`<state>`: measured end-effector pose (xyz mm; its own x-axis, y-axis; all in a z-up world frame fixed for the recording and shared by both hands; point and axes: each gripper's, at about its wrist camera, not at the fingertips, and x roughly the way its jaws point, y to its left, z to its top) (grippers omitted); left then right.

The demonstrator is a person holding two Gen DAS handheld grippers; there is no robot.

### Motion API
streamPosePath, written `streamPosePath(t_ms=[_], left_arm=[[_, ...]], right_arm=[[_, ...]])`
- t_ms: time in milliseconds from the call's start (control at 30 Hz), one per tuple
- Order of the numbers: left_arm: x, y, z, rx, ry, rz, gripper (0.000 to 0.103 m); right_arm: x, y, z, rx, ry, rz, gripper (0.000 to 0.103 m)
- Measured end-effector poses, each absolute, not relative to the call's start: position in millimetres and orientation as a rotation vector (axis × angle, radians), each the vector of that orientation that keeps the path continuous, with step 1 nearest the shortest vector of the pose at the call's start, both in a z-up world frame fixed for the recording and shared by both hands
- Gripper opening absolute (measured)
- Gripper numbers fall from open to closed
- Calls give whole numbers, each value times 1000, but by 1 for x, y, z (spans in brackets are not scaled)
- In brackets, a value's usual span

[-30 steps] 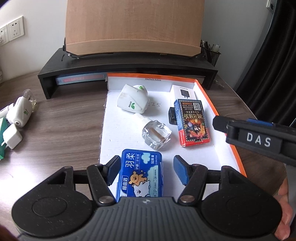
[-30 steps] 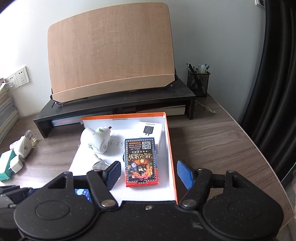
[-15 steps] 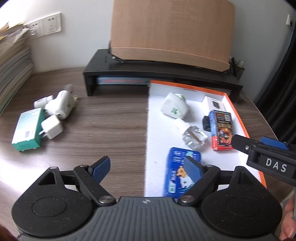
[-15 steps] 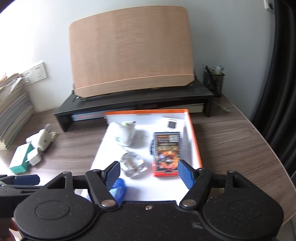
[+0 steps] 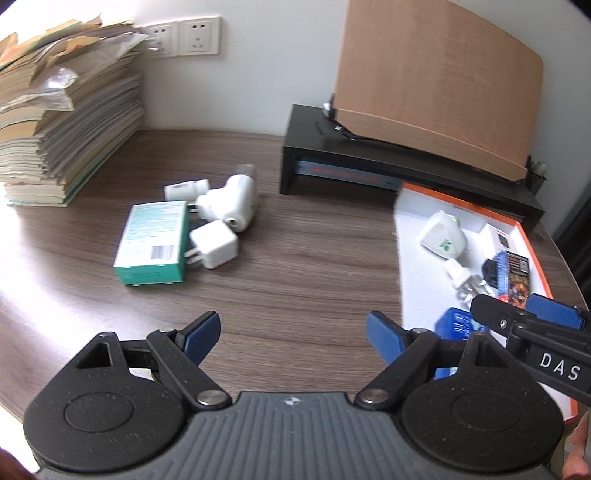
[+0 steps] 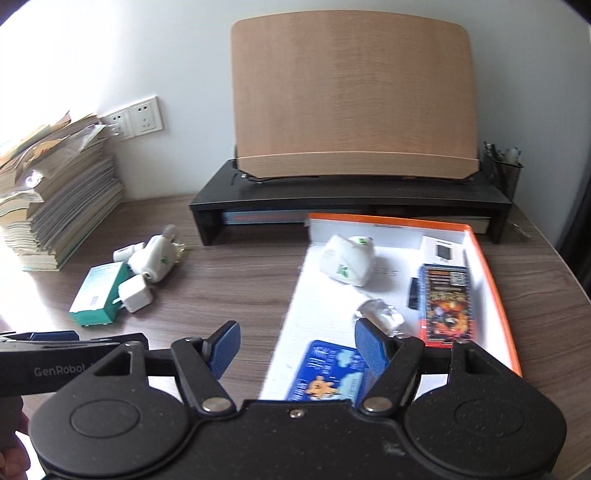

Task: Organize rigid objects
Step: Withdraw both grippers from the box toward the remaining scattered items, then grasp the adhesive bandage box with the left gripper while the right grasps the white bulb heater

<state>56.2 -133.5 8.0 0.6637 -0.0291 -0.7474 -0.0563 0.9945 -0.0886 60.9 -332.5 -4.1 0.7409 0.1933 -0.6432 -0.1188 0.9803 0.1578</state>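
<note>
My left gripper (image 5: pixel 293 334) is open and empty over bare wood, left of the orange-rimmed white tray (image 5: pixel 410 280). Ahead of it on the table lie a green box (image 5: pixel 153 242), a white charger cube (image 5: pixel 214 243) and white plug-in devices (image 5: pixel 231 203). In the tray rest a blue tissue pack (image 6: pixel 328 373), a white device (image 6: pixel 349 262), a clear bottle (image 6: pixel 380 314), a red card box (image 6: pixel 445 302) and a small white box (image 6: pixel 441 249). My right gripper (image 6: pixel 295 349) is open and empty above the tray's near left edge. The same green box (image 6: pixel 98 293) shows in the right wrist view.
A tall stack of books (image 5: pixel 55 122) fills the far left corner. A black monitor riser (image 6: pixel 351 201) with a wooden board (image 6: pixel 351 92) stands at the back, and a mesh pen cup (image 6: pixel 502 170) sits at its right end. Wall sockets (image 5: pixel 184 35) are behind.
The left gripper let go of the blue tissue pack in the tray, opened wide and swung left toward the loose items. The right gripper also shifted left, still open.
</note>
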Motion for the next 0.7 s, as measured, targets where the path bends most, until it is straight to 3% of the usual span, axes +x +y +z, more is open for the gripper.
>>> streamPosePath(t_ms=[700], left_arm=[[77,-49,4,-129,836,86,89]], right_arm=[[89,-240,-8,77,719,245,82]])
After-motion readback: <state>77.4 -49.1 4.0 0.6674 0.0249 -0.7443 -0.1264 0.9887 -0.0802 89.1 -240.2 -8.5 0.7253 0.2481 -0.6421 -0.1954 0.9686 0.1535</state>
